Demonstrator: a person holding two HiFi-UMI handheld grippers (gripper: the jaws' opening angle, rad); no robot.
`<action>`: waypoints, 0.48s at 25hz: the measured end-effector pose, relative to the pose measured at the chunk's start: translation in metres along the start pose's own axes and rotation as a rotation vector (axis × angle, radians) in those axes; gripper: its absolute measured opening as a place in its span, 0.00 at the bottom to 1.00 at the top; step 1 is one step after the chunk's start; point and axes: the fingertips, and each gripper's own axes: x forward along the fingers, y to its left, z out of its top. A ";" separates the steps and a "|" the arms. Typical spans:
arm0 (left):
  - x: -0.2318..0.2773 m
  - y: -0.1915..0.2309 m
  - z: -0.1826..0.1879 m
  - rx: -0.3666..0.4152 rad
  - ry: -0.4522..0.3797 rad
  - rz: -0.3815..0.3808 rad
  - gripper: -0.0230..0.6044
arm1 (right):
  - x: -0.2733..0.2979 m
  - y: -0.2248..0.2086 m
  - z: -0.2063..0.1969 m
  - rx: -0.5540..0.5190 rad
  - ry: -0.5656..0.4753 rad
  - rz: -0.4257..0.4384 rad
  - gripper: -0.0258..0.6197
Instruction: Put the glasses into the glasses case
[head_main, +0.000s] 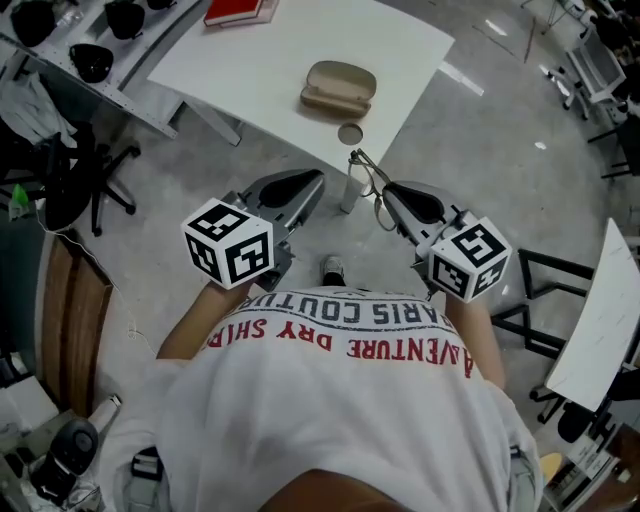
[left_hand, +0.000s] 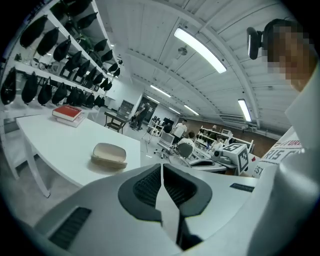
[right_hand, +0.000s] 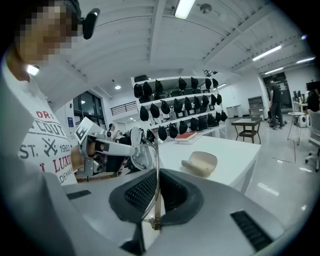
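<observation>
Glasses (head_main: 368, 180): clamped in the right gripper (head_main: 392, 195) by what looks like one temple arm. The lenses hang out past the jaw tips, in the air short of the table (head_main: 260, 60).
Case (head_main: 340, 88): a tan clamshell near the table's near corner, well apart from both grippers. Its lid seems ajar, though the gap is hard to judge from here.
Right gripper: jaws pressed together on the thin wire frame, with nothing else between them.
Left gripper (head_main: 312, 183): jaws together and empty, held beside the right one at about the same level.
Step in hand: carrying the glasses to the case.
How to do it well: hold the pinch steady, since a thin arm can pivot in the pads. Come in over the case from the near side, lenses first. Use the left gripper to lift or steady the lid if it is not open enough.
Risk: the frame swinging and catching the case's rim or the table edge.
Other: a red book (head_main: 240, 10) at the table's far side, out of the way.
</observation>
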 end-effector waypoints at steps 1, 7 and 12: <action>0.004 0.005 0.004 -0.001 -0.001 0.002 0.10 | 0.004 -0.005 0.002 -0.001 0.004 0.002 0.09; 0.021 0.023 0.022 0.007 -0.016 0.004 0.10 | 0.020 -0.028 0.018 -0.029 0.006 0.000 0.09; 0.022 0.031 0.030 0.017 -0.033 0.011 0.10 | 0.023 -0.031 0.025 -0.048 -0.002 -0.007 0.09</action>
